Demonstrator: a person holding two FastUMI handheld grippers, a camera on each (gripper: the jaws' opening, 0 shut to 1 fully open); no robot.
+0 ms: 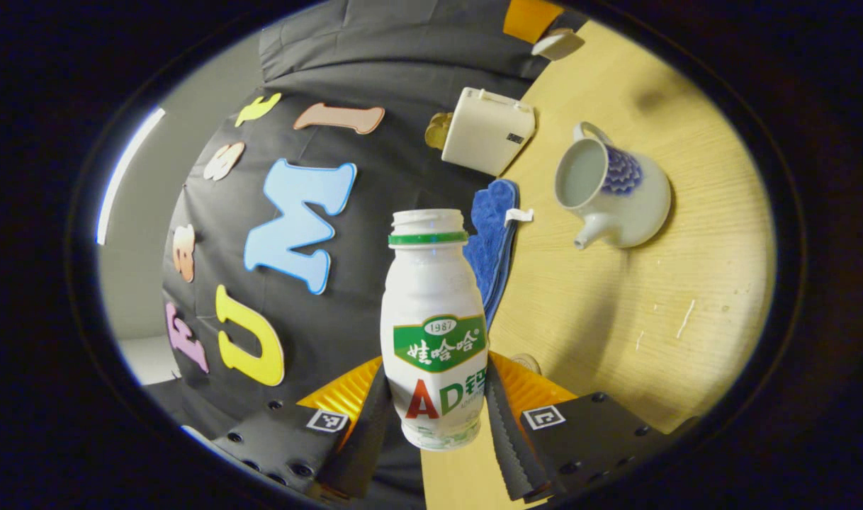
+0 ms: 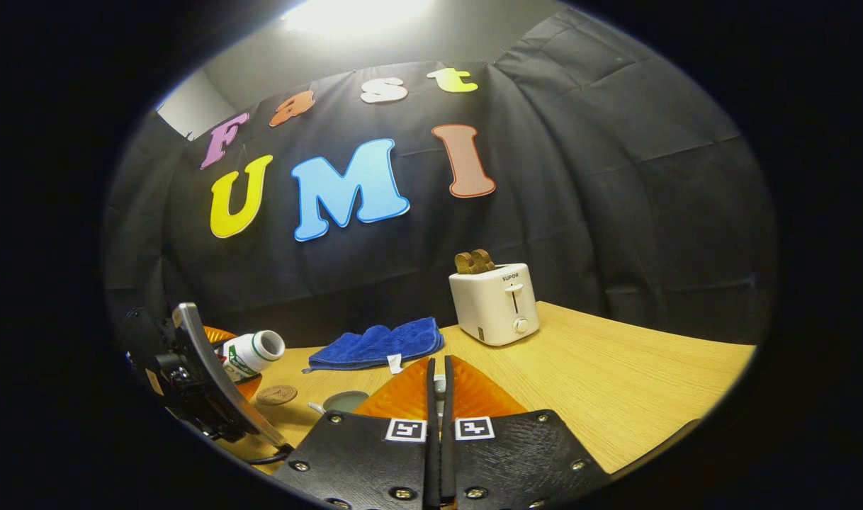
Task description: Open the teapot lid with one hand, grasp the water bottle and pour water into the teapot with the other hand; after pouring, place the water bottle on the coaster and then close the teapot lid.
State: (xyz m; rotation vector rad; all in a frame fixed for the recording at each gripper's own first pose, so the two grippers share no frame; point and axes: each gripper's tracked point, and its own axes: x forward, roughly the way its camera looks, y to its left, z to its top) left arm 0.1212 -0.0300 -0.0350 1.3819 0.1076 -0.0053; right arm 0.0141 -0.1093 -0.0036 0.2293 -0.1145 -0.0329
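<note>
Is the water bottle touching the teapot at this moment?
Apart. In the left gripper view, bare table shows between the water bottle and the lidless teapot.

L gripper [image 1: 437,418] tilted, fingers [image 1: 506,432] clamped either side of bottle [image 1: 435,333]. R gripper [image 2: 438,397] level, jaws nearly together; whether they pinch anything, can't tell.

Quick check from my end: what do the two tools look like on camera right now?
Each tool, left and right, has a dark textured body with screws, a square black-and-white marker tag at each finger base and ribbed orange panels behind. The left's fingers have serrated inner edges.
</note>
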